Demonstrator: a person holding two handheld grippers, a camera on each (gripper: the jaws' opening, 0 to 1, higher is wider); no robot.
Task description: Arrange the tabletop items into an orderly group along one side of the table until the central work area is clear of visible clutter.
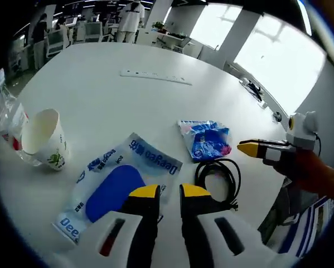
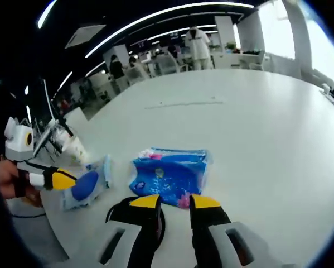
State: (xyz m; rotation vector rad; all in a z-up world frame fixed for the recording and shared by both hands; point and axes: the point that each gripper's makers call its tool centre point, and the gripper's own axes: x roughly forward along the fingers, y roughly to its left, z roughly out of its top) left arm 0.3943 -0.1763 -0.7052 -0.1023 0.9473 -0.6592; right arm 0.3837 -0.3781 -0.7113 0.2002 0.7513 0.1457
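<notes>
just beyond right hand-held gripper point(image 2: 169, 201): blue packet point(image 2: 169, 176)

1. Worktop point(image 1: 155, 106): far half open; only a flat strip point(image 1: 155, 76) there.
2. Near edge crowded: paper cup point(image 1: 44, 139), blue-pad packet point(image 1: 119, 187), blue pouch point(image 1: 206, 139), coiled black cable point(image 1: 218, 174).

The left gripper point(image 1: 169, 192) has two black jaws capped with yellow tips, rising from a glossy white moulded body with a red slot on one side and a dark slot on the other. The right gripper point(image 2: 174, 202) has the same black jaws, yellow tips and white body.
</notes>
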